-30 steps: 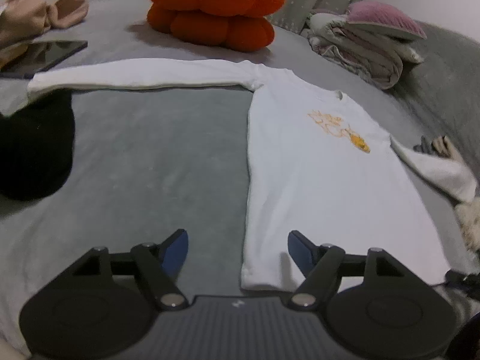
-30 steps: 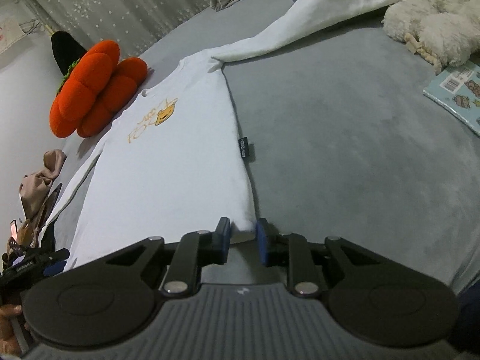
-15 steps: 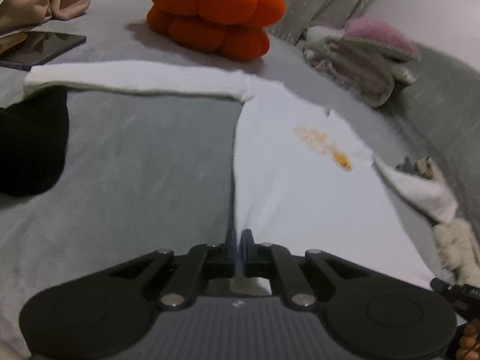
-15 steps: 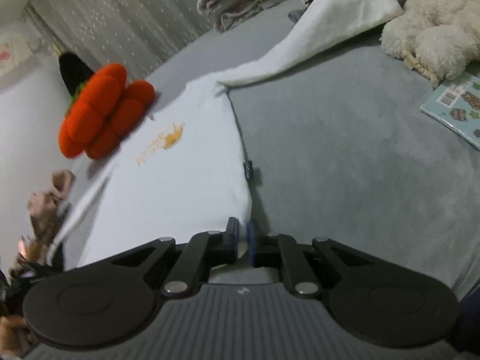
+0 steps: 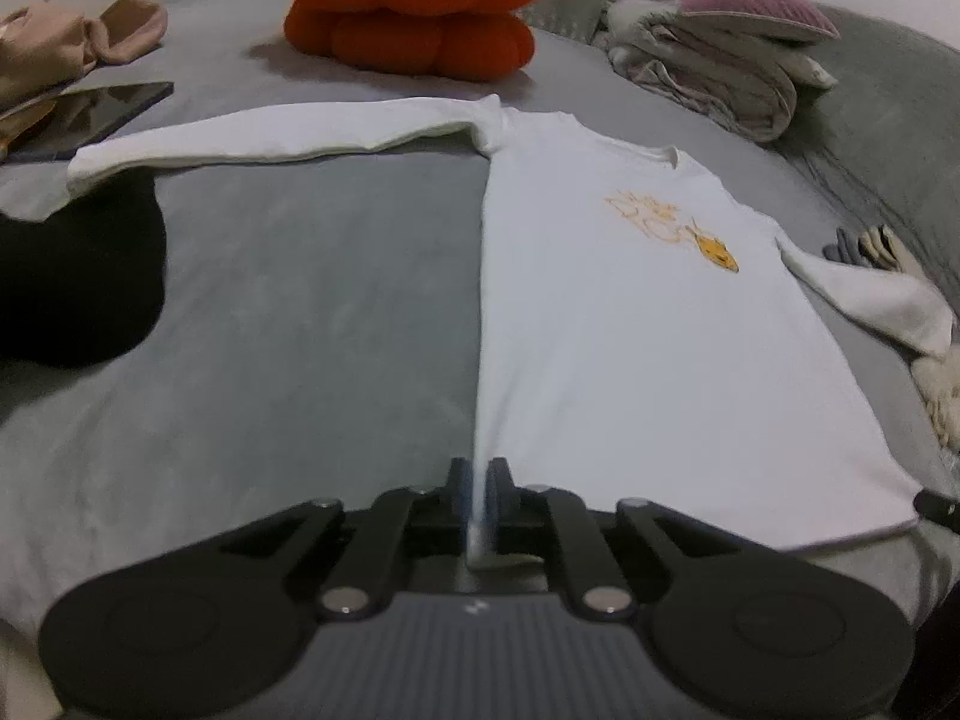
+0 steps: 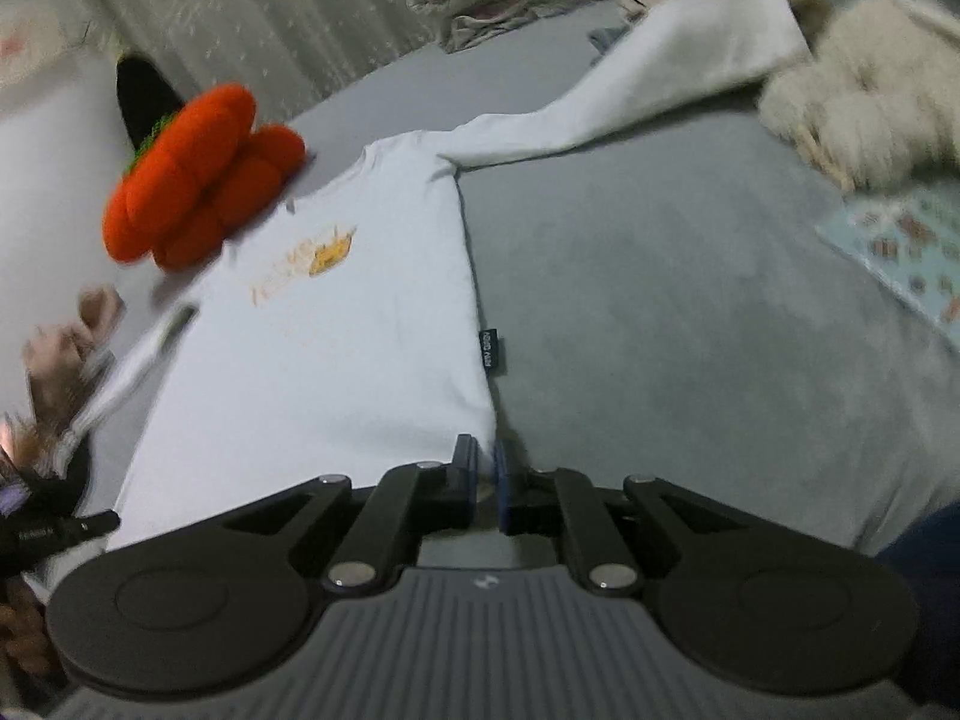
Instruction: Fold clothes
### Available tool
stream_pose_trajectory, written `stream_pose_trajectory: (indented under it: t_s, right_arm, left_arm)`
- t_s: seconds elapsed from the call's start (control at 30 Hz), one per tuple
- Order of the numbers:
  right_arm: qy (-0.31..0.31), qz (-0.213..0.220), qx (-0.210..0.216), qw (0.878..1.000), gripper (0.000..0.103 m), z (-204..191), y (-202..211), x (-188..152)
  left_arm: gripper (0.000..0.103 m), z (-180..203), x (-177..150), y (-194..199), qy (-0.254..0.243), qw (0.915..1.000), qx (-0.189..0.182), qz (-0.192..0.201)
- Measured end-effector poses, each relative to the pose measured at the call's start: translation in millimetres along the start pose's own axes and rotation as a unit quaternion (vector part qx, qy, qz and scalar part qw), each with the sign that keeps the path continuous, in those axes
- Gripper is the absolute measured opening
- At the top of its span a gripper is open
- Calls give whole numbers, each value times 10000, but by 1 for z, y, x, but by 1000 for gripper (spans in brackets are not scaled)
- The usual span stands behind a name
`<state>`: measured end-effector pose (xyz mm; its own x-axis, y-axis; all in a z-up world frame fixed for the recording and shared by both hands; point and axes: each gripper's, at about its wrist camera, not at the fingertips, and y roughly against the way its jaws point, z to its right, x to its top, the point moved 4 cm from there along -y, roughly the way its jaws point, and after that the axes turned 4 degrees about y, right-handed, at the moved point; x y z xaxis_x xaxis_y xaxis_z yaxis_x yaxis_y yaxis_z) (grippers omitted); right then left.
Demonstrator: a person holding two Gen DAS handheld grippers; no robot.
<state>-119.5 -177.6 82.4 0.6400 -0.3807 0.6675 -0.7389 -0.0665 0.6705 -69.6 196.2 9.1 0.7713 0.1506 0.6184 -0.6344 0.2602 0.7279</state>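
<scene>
Shirt: white, long-sleeved, spread flat and print-side up on the grey bed; collar at the far end, hem at the near end; both sleeves stretched out to the sides
Long axis: runs from hem to collar, straight away from both claws
Left claw: fingers pressed together, pinching the hem corner on the shirt's left edge; the side seam runs directly ahead of it toward the left sleeve
Right claw: fingers nearly together at the opposite hem corner, on the edge with the dark side label; cloth appears to sit between the pads, though blur leaves this uncertain
Claw spacing: one claw at each end of the hem; neither is nearer the collar
Judgement: with both hem corners gripped, a fold would carry the hem forward along the long axis toward the collar; sleeves lie outside the body panel
Hazard: orange cushion sits just beyond the collar
</scene>
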Motion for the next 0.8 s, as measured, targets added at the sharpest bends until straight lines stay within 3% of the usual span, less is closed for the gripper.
stream_pose_trajectory:
  t_s: [0.07, 0.1, 0.23, 0.43, 0.8]
  right_arm:
    - [52, -10, -44, 10000, 13, 2, 0, 1]
    - [-7, 17, -89, 10000, 16, 6, 1, 2]
    - [-213, 184, -39, 9996, 17, 18, 7, 10]
    - [37, 13, -113, 9999, 17, 11, -12, 25]
    - [1367, -706, -539, 9866, 14, -9, -66, 35]
  left_arm:
    - [33, -6, 7, 5, 91, 9998, 87, 152]
    - [35, -8, 11, 7, 137, 9996, 130, 227]
    - [36, -13, 19, 4, 183, 9992, 196, 304]
    - [38, -10, 28, -6, 63, 9990, 286, 329]
    - [43, 1, 40, -27, -162, 9985, 429, 287]
